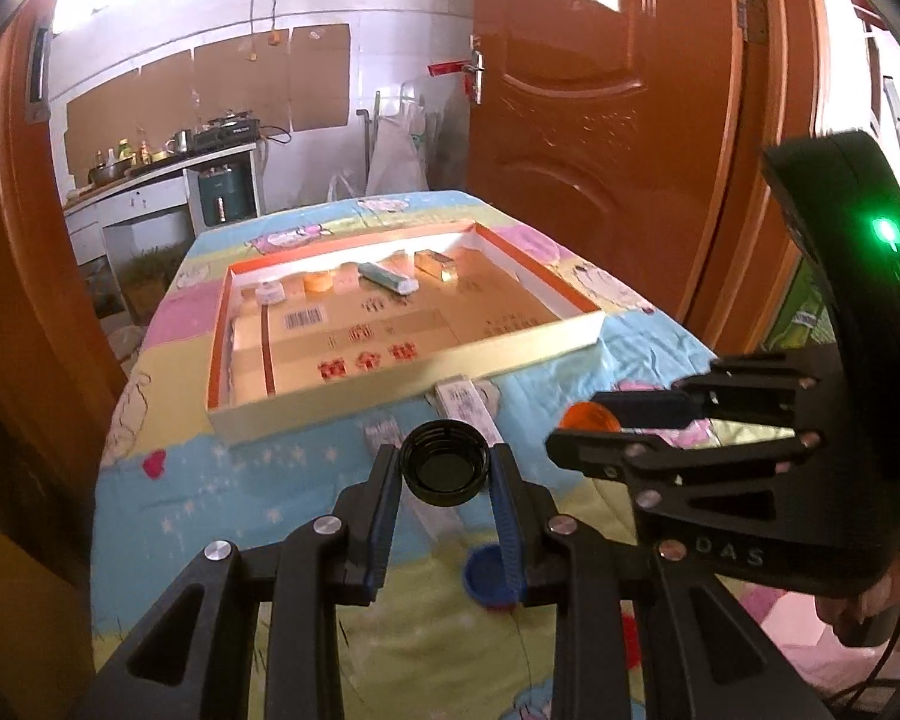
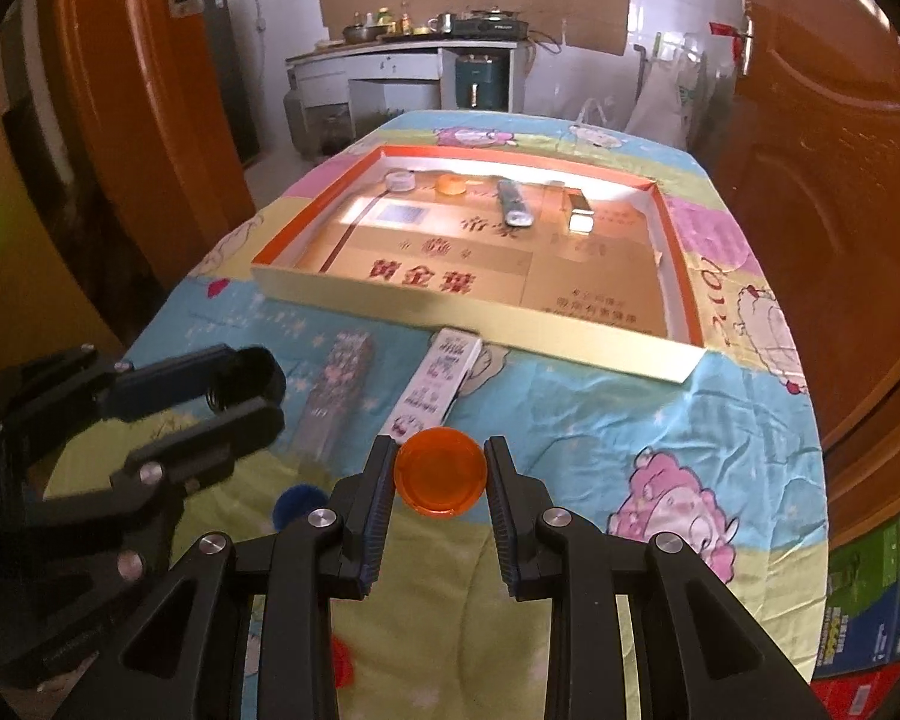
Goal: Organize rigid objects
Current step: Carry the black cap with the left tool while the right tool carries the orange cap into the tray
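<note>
My left gripper (image 1: pixel 445 471) is clamped on a black bottle cap (image 1: pixel 445 463), open side facing my camera, lifted above the cartoon-print cloth (image 1: pixel 222 480). My right gripper (image 2: pixel 441 471) grips an orange cap (image 2: pixel 441 472) between its pads, also off the cloth. At twelve o'clock from both lies the shallow orange-rimmed box tray (image 2: pixel 480 315), with a white cap (image 2: pixel 400 181), an orange cap in the tray (image 2: pixel 451 184), a grey-green tube (image 2: pixel 513 204) and a gold block (image 2: pixel 579 210) along its far wall. Just short of the tray's near wall I see a white carton (image 2: pixel 435 384) and a patterned carton (image 2: pixel 336 396) at its nine o'clock. A blue cap (image 1: pixel 489 576) sits on the cloth under my left jaws.
</note>
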A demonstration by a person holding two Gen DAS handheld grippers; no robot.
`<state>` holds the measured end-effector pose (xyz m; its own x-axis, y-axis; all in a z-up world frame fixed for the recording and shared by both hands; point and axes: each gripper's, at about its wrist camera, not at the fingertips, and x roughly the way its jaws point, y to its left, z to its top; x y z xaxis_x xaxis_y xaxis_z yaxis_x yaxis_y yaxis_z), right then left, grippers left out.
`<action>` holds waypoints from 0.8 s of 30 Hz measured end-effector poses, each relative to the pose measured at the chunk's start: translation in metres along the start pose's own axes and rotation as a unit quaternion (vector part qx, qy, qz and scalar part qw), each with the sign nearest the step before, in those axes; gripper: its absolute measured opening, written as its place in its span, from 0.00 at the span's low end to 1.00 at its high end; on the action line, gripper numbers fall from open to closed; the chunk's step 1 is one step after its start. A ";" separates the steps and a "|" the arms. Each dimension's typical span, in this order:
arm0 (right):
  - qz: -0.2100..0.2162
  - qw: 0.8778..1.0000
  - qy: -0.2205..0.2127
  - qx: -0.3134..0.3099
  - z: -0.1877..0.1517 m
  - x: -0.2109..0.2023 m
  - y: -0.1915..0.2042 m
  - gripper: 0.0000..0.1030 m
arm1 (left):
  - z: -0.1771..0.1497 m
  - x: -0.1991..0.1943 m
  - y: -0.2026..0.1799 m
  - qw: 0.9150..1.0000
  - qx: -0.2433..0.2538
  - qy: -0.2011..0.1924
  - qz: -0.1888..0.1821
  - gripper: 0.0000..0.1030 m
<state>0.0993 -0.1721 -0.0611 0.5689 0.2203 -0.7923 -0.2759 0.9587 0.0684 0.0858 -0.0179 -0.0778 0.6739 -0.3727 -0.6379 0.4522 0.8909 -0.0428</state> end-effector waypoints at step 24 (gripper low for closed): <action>-0.004 0.999 -0.019 0.045 0.052 0.031 -0.056 0.30 | 0.073 0.057 0.047 0.998 -0.059 0.006 0.028 0.29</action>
<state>0.1728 -0.2093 -0.0577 0.6011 0.2175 -0.7690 -0.2016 0.9724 0.1174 0.1876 -0.0165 -0.0602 0.6884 -0.3197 -0.6511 0.3422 0.9346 -0.0971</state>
